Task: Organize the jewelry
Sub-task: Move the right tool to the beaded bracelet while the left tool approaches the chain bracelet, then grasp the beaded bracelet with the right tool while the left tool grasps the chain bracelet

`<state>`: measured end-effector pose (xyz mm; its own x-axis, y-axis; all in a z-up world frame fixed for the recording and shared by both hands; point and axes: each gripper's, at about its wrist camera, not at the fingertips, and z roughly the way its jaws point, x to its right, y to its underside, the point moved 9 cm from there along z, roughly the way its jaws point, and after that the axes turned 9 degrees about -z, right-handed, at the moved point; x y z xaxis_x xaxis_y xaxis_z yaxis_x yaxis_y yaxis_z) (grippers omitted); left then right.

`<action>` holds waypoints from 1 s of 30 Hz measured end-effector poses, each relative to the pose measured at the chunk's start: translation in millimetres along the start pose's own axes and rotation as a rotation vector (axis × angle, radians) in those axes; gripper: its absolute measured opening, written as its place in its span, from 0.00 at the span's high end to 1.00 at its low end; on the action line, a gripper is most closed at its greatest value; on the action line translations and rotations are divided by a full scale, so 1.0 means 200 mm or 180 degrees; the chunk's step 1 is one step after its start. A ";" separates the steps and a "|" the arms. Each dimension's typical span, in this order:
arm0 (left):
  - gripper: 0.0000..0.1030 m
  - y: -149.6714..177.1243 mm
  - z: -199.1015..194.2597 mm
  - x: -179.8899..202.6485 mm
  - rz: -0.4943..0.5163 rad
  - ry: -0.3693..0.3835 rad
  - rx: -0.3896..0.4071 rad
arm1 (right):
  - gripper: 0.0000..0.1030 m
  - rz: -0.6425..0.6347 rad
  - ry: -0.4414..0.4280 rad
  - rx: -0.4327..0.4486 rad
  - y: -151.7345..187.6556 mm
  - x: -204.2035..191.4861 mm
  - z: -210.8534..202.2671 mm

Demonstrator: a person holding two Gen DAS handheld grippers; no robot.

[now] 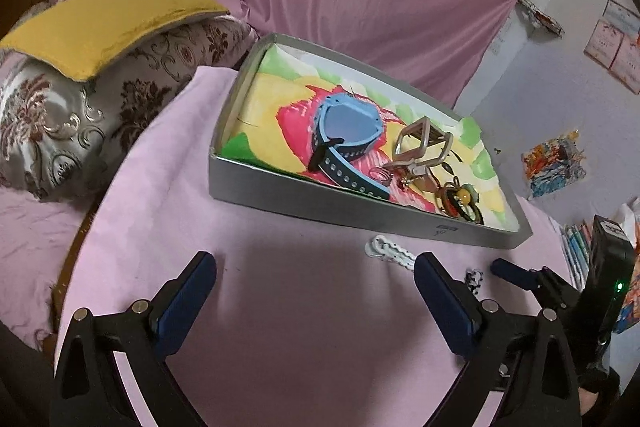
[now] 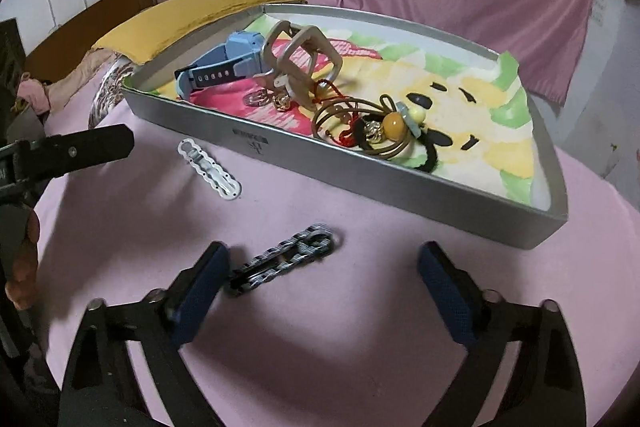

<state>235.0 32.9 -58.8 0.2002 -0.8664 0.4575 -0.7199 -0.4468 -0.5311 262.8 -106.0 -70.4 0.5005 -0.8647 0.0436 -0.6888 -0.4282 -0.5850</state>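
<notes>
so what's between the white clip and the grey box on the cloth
Nothing: in the right wrist view only bare pink cloth separates the white clip from the grey box wall.

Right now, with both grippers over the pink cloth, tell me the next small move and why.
Probably ease the right gripper forward and close it on the grey chain clip. The clip lies flat on the pink cloth, outside the grey box, with its near end beside one fingertip and the jaws wide. The white clip also lies outside the box, but farther from this gripper.
</notes>
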 end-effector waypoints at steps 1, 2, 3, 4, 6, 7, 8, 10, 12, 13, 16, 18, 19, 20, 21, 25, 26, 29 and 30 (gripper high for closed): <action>0.06 0.00 0.00 0.01 0.0011 0.0001 -0.0003 | 0.21 -0.0012 -0.0007 0.0014 0.00 0.01 -0.01; 0.08 0.01 0.00 0.03 0.0030 0.0007 0.0000 | 0.26 -0.0020 -0.0014 0.0025 0.01 0.01 -0.01; 0.12 0.01 0.00 0.04 0.0047 0.0017 -0.0001 | 0.32 -0.0027 -0.0020 0.0042 0.01 0.02 -0.02; 0.15 0.02 0.01 0.06 0.0076 0.0032 -0.0018 | 0.35 -0.0033 -0.0023 0.0057 0.02 0.04 -0.03; 0.33 0.05 0.03 0.12 0.0203 0.0056 -0.0101 | 0.46 -0.0053 -0.0049 0.0086 0.02 0.05 -0.04; 0.36 0.06 0.04 0.14 0.0258 0.0046 -0.0129 | 0.49 -0.0049 -0.0070 0.0103 0.03 0.06 -0.05; 0.41 0.08 0.05 0.17 0.0332 0.0030 -0.0155 | 0.56 -0.0051 -0.0060 0.0111 0.04 0.08 -0.06; 0.42 0.11 0.07 0.22 0.0412 0.0025 -0.0189 | 0.63 -0.0063 -0.0079 0.0126 0.04 0.10 -0.06; 0.47 0.12 0.08 0.25 0.0444 0.0026 -0.0209 | 0.70 -0.0062 -0.0106 0.0140 0.05 0.12 -0.07; 0.48 0.12 0.09 0.27 0.0449 0.0014 -0.0208 | 0.71 -0.0069 -0.0123 0.0146 0.05 0.13 -0.07; 0.52 0.12 0.10 0.29 0.0428 -0.0010 -0.0208 | 0.76 -0.0091 -0.0166 0.0158 0.06 0.15 -0.07; 0.53 0.12 0.12 0.31 0.0418 -0.0088 -0.0199 | 0.77 -0.0099 -0.0209 0.0167 0.06 0.15 -0.08; 0.53 0.11 0.13 0.31 0.0413 -0.0158 -0.0168 | 0.77 -0.0103 -0.0223 0.0170 0.06 0.15 -0.07; 0.53 0.11 0.14 0.31 0.0411 -0.0215 -0.0152 | 0.77 -0.0107 -0.0248 0.0175 0.06 0.16 -0.08; 0.53 0.11 0.15 0.32 0.0412 -0.0285 -0.0130 | 0.78 -0.0109 -0.0264 0.0179 0.06 0.15 -0.08; 0.53 0.11 0.18 0.35 0.0407 -0.0428 -0.0079 | 0.79 -0.0134 -0.0321 0.0188 0.07 0.15 -0.08; 0.53 0.10 0.18 0.35 0.0397 -0.0453 -0.0058 | 0.79 -0.0133 -0.0337 0.0191 0.07 0.15 -0.08; 0.66 0.10 0.20 0.35 0.0436 -0.0580 0.0016 | 0.79 -0.0128 -0.0362 0.0196 0.07 0.15 -0.08; 0.67 0.10 0.19 0.35 0.0465 -0.0604 0.0054 | 0.79 -0.0132 -0.0367 0.0196 0.07 0.15 -0.08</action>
<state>260.7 -44.5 -64.7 0.2171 -0.9478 0.2335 -0.7395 -0.3159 -0.5944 260.1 -141.9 -64.3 0.5873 -0.8091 -0.0225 -0.6345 -0.4429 -0.6334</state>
